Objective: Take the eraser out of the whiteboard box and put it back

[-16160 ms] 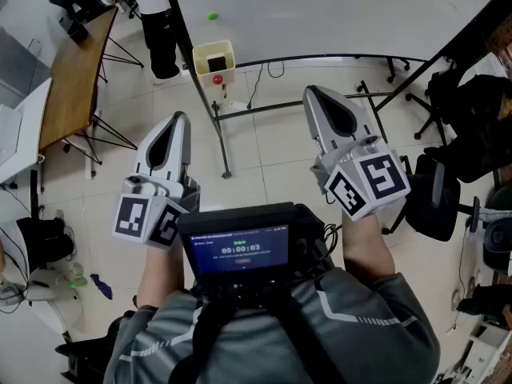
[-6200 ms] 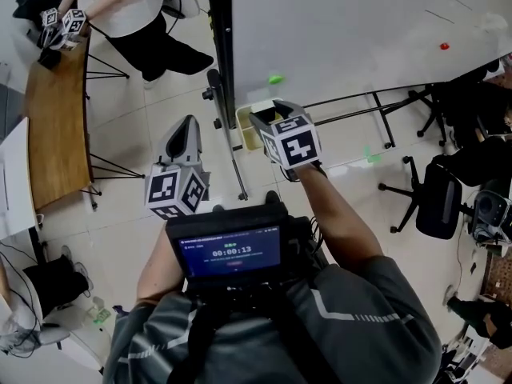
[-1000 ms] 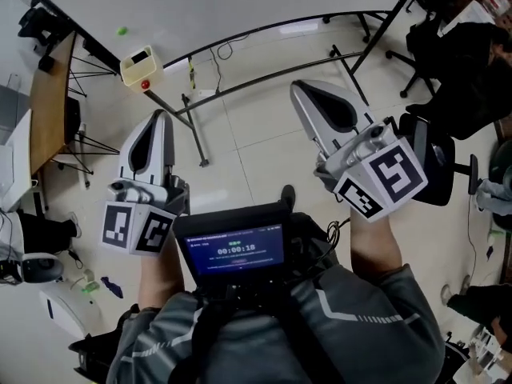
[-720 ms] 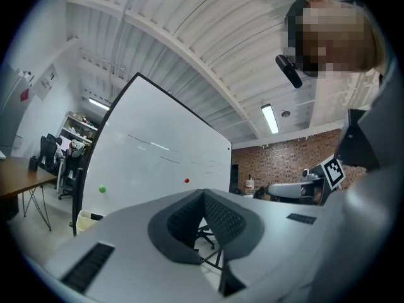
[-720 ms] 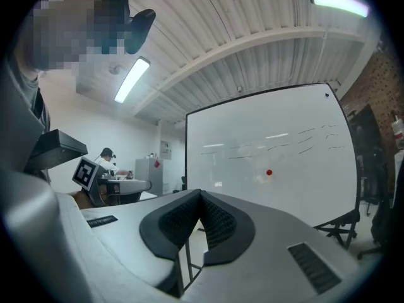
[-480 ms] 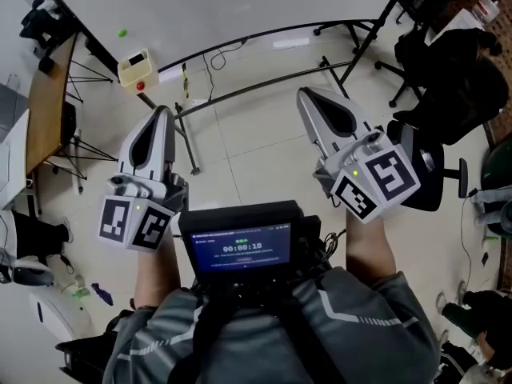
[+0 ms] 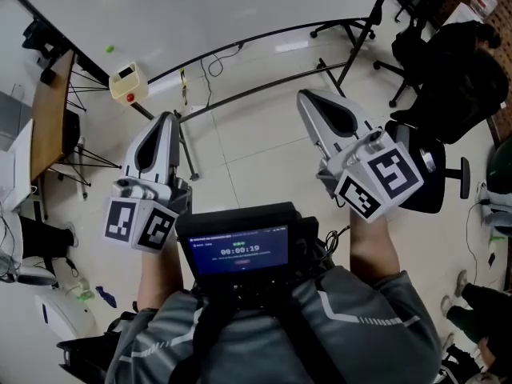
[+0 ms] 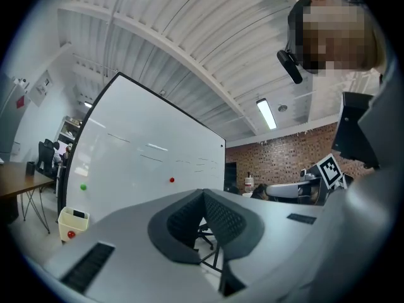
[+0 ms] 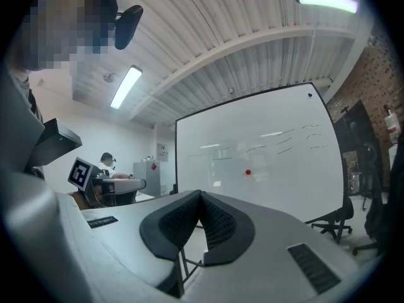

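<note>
Jaws together, empty, on grey left gripper [image 7: 167, 117] and grey right gripper [image 7: 306, 96]; pale yellow whiteboard box [image 7: 128, 82] well apart.

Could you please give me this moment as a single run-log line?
left gripper: shut, empty | right gripper: shut, empty | eraser: in whiteboard box | grippers: away from box

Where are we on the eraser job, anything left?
Looks finished: the dark eraser lies in the whiteboard box, where the right gripper reached seconds ago. In hand: nothing; the left gripper and the right are shut, empty, away from the whiteboard. Nothing appears left.
</note>
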Tool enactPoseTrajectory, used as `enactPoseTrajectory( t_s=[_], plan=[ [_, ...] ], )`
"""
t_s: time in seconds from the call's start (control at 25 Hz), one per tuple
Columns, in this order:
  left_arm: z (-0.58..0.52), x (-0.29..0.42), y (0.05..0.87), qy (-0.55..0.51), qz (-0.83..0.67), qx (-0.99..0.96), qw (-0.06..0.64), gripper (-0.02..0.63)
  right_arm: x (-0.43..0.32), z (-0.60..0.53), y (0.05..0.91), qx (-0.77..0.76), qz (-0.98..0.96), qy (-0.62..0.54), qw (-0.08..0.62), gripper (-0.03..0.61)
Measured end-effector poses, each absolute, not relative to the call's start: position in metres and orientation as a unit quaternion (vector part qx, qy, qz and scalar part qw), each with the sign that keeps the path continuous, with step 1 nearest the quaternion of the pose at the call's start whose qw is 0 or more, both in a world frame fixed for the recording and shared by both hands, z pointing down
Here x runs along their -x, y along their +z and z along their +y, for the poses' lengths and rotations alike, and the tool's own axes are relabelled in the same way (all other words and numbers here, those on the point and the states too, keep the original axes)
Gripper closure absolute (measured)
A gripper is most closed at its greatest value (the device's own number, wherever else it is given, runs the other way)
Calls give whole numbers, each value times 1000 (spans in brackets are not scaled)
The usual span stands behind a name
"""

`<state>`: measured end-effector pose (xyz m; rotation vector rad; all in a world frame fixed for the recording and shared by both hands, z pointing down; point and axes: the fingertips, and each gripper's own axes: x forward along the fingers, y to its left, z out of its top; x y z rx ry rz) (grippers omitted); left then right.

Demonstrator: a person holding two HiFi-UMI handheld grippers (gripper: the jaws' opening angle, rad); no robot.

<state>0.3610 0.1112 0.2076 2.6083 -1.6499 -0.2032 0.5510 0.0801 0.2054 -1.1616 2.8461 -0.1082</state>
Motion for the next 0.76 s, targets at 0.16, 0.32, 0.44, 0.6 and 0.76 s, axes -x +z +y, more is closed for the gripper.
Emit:
enactPoseTrajectory(
  t_s=[0.16,0.32,0.44,0.6,0.76],
  plan=[
    [110,-368,206,-69,-526,-847,23,581,-555,80,203,378,925,-32,33,555],
    [111,-369,206,-69,-524,-848,22,581,-555,82,202,380,924,-27,31,555],
    [112,-370,203,-72,-523,-849,20,581,-556,82,200,386,922,-26,30,555],
    [113,-369,202,-71,-522,-850,17,581,-557,80,199,393,918,-31,32,555],
    [114,-369,202,-69,-521,-850,20,581,-557,84,197,392,919,-28,35,555]
  ],
)
